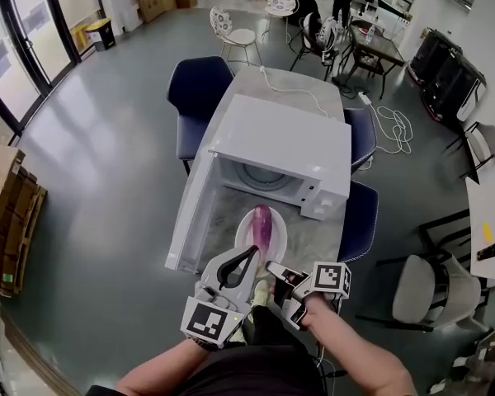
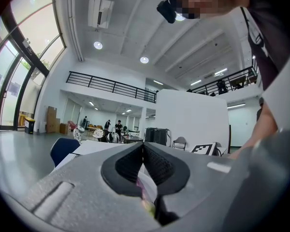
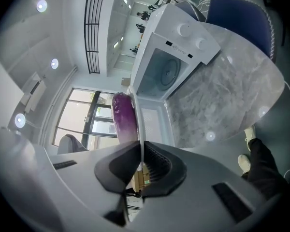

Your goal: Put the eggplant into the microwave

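Note:
A purple eggplant (image 1: 262,221) lies on a white plate (image 1: 244,234) held just above the marble table, in front of the white microwave (image 1: 289,139). The microwave's door (image 1: 194,221) hangs wide open to the left, and the cavity (image 1: 260,176) shows its turntable. My left gripper (image 1: 249,256) is shut on the plate's near left rim and my right gripper (image 1: 272,267) on its near right rim. In the right gripper view the plate's rim (image 3: 141,122) runs edge-on between the shut jaws (image 3: 141,156), with the eggplant (image 3: 124,114) to its left and the microwave (image 3: 176,47) beyond.
Dark blue chairs (image 1: 200,89) stand around the marble table (image 1: 326,242), one close at the right (image 1: 359,221). A white cable (image 1: 293,89) trails behind the microwave. Stacked cardboard (image 1: 12,221) lies at the far left, and a white chair (image 1: 425,291) stands at the right.

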The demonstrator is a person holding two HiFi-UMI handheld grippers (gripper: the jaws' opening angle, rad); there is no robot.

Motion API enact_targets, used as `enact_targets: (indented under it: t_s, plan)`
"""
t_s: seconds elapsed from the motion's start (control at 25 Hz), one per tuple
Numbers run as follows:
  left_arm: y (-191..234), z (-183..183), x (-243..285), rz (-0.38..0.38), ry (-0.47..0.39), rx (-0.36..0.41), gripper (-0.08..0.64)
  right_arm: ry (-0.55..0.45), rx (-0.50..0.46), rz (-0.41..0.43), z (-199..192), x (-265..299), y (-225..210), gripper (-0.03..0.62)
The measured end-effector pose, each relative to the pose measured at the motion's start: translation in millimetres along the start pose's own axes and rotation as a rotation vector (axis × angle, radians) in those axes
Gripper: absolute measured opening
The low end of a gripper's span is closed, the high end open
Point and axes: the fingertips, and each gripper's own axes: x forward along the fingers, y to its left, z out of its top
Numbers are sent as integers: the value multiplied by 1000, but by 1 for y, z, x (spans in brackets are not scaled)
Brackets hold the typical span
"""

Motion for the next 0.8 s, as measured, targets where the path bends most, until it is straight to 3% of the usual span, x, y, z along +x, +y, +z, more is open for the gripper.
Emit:
enact_targets:
  t_s: [0.44,0.64,0.8]
  plan:
    - [56,-14,93,64,25,-10,6,72,71,-18,72,49,-24,20]
    - [65,-20,114,48,54,-19,6,82,84,-50,90,68,-42,20]
    - [79,-29,127,18,61,-21,6,28,82,-81,118,93,-59,20]
